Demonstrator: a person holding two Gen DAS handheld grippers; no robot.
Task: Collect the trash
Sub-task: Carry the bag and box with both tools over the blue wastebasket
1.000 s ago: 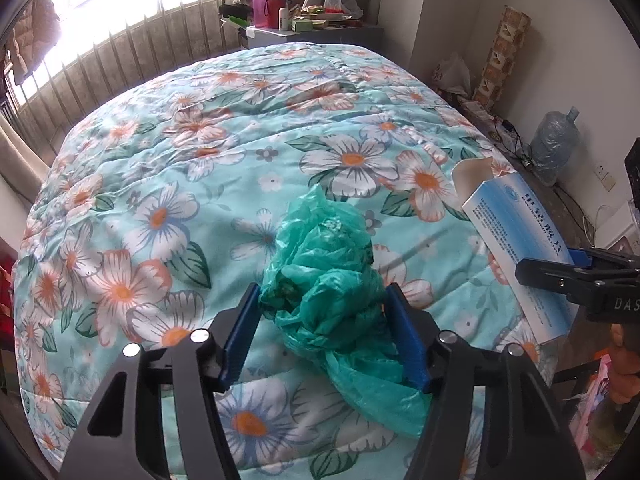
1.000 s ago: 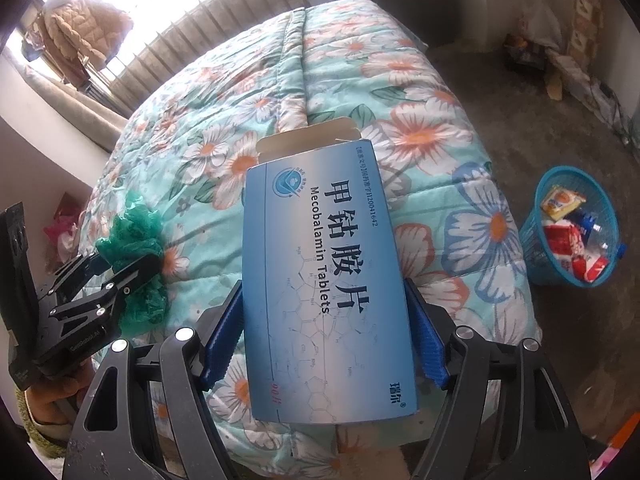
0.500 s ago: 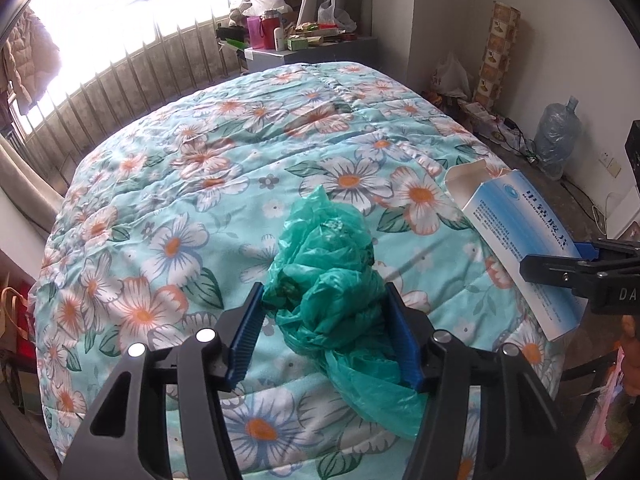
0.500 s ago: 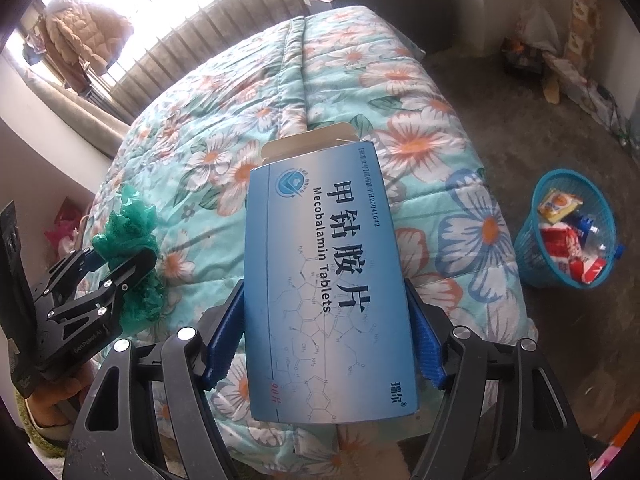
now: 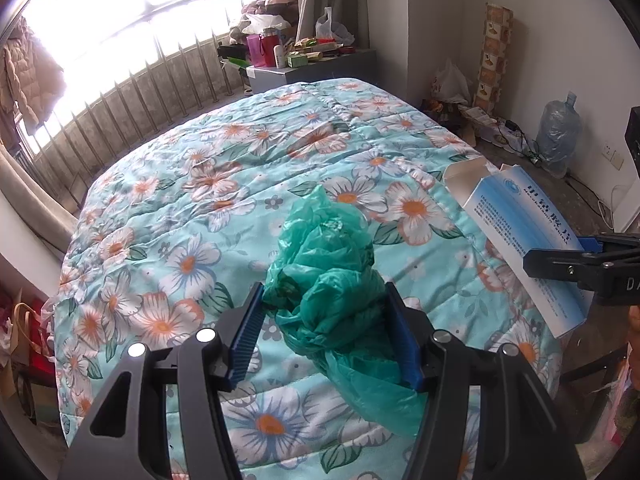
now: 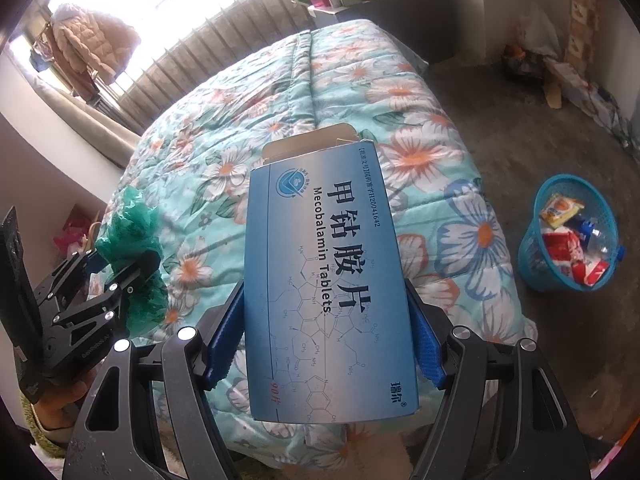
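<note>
A crumpled plastic bag [image 5: 326, 280] is clamped between the jaws of the left gripper [image 5: 326, 332] above the bed [image 5: 192, 200]. To its right, a tablet box [image 6: 324, 280] is clamped in the right gripper [image 6: 324, 340] over the bed's edge. A basket [image 6: 532, 264] with wrappers in it is set on the floor [image 6: 500, 120], right of the bed.

Two matching handheld grippers: left gripper [image 5: 324, 336] and right gripper [image 6: 324, 332], both black angular frames with triangular cut-outs, round silver screw heads at the pivots, ribbed blue pads [image 6: 226, 334] lining the fingers. White lettering printed along the black side plates. Green knitted sleeve [image 6: 34, 420] at the left wrist.
</note>
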